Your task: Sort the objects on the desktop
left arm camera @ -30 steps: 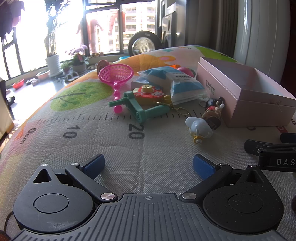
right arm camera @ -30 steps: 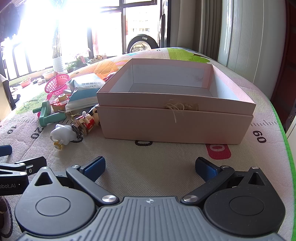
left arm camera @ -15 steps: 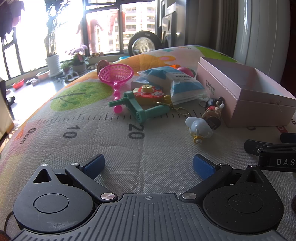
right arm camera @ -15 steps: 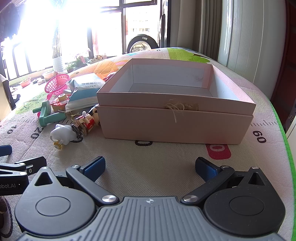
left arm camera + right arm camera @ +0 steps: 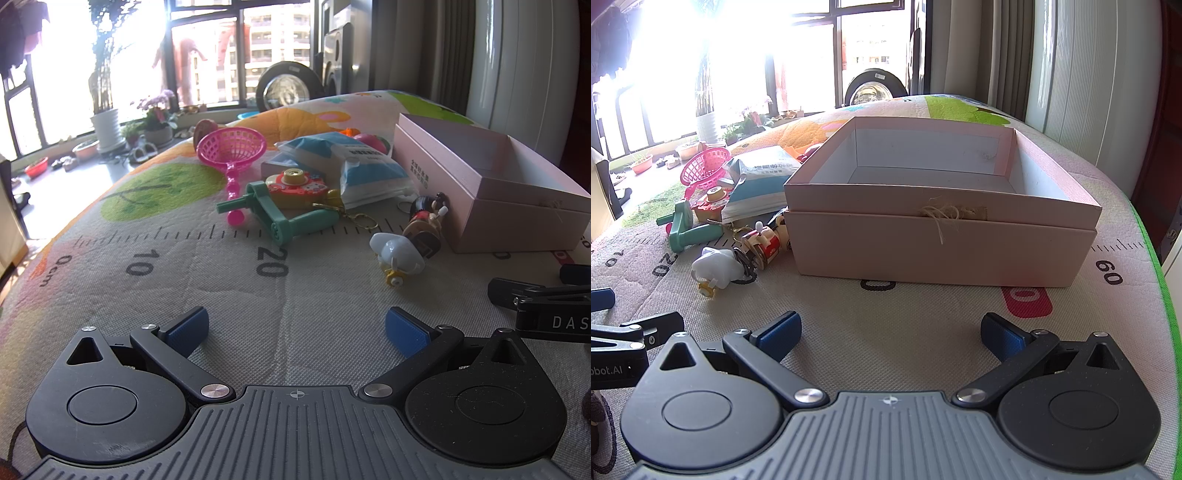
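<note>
Mat (image 5: 229,280): printed play mat with ruler marks, carrying everything; cannot tell whether a table lies beneath.
Pink box (image 5: 942,218): open, empty inside, standing on the mat; landmark for the rest.
Blue-and-white packet (image 5: 354,166): touching the box's left side, lying over other items.
Pink basket scoop (image 5: 232,151): well left of the box, beyond the packet.
Green crank toy (image 5: 284,218): left of the box, handle crossing the round orange toy (image 5: 295,184).
White wind-up toy (image 5: 716,267): near the box's front-left corner, beside the small doll figure (image 5: 424,221), which leans at the box wall.
Risk: toys tangled with a key ring (image 5: 364,219); likely dragging a neighbour along if one gets lifted. Smooth, rounded wind-up toy probably prone to slipping from a shallow pinch.
Left gripper (image 5: 295,326): fingers spread wide, holding nothing, low over bare mat, well short of the box.
Right gripper (image 5: 890,332): fingers spread wide, empty, facing the box's front wall.
</note>
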Available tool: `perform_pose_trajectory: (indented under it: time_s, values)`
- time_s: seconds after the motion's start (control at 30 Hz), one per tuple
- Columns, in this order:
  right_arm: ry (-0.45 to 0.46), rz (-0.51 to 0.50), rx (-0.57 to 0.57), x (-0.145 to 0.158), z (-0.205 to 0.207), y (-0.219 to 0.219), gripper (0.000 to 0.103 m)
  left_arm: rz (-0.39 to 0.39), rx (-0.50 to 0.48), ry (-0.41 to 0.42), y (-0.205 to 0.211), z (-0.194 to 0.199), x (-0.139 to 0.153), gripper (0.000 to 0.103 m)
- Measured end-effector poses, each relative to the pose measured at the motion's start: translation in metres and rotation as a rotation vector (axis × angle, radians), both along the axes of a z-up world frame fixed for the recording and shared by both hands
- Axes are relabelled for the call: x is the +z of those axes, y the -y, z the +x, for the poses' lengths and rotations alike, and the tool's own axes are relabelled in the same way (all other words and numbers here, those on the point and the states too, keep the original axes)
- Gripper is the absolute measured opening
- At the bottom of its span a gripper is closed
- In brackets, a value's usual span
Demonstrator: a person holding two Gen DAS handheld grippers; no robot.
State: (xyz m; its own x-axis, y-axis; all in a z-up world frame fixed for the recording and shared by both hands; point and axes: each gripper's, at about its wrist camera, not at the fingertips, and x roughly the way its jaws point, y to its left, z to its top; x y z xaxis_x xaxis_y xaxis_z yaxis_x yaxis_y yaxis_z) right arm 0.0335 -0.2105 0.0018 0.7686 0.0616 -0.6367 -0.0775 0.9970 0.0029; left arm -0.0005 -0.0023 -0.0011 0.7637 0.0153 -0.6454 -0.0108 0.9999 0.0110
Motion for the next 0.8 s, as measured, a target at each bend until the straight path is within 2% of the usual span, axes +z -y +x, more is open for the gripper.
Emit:
perform_pose_trajectory:
  time_s: [0.6,0.8]
  values:
    - [-0.001,-0.003,-0.001,0.002,-0.004,-0.003,0.103,0.001,-0.002,-0.007,-0.001,0.002,-0.001,0.103]
    - [-0.041,-0.012,0.013,0.006,-0.010,0.000,0.103,-0.006,-0.017,-0.042,-0.002,-0.002,0.002,0.103]
